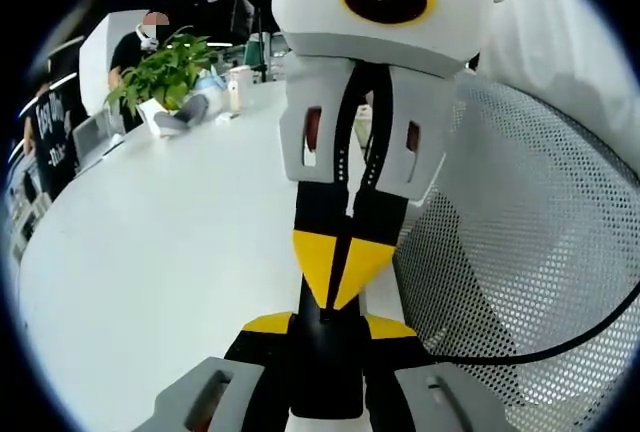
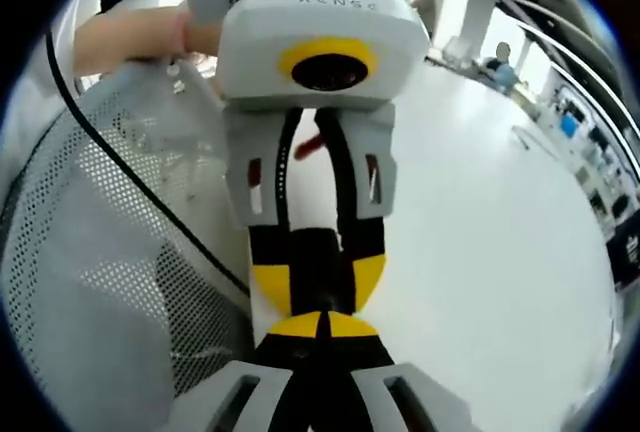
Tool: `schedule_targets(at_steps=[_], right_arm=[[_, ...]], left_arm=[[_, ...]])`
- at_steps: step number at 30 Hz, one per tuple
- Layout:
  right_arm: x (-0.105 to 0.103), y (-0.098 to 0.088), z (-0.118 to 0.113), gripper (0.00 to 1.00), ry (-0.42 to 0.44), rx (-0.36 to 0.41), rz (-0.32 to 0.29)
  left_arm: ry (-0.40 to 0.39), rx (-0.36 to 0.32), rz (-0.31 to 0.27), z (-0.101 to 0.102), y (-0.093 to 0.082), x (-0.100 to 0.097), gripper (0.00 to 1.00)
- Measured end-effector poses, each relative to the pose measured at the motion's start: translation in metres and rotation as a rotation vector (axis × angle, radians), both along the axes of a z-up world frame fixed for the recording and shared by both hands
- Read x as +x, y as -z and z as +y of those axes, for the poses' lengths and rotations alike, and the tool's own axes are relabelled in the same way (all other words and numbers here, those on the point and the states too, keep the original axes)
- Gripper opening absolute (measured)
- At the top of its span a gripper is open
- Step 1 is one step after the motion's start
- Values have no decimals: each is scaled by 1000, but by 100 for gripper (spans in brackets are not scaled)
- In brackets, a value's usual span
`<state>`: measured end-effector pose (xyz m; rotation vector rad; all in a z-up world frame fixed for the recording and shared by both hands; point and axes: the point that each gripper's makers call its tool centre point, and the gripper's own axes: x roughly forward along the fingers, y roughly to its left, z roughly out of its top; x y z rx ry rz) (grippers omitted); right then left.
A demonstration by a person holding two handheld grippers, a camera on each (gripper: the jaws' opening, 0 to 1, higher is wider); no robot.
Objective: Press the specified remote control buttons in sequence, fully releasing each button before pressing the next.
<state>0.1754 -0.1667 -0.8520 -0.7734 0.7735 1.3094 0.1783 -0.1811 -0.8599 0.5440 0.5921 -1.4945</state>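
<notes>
remote control's place i cannot tell, as the clenched right claw (image 1: 338,287) meets tip to tip the left claw (image 2: 318,292), jaws parted round something dark, grasp unclear, above the white tabletop (image 1: 150,252) beside a white perforated mesh panel (image 1: 520,252), probably lining up before any press.

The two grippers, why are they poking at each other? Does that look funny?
Yes, a bit odd. The left gripper and right gripper point straight at each other, tips meeting over the white table beside a perforated mesh chair back. Both jaws look closed. No remote control lies near them.
</notes>
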Motion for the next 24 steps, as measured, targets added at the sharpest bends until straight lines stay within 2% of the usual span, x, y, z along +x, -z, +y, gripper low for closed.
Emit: schedule_targets(at_steps=[3,8,14,17,24], right_arm=[[-1,1,0,0,-25,-16,-19],[1,1,1,0,-32,-42,-15],[2,2,-1,0,70,-35,54],[3,2,0,0,65,-48,64],[3,2,0,0,67,-71,148]], left_arm=[[1,1,-1,0,0,0,24],[3,2,-3,0,0,0,24],[3,4,-4,0,0,-1,24],[0,-1,0,0,0,0,24],[-35,-12,-3,0,0,0,24]])
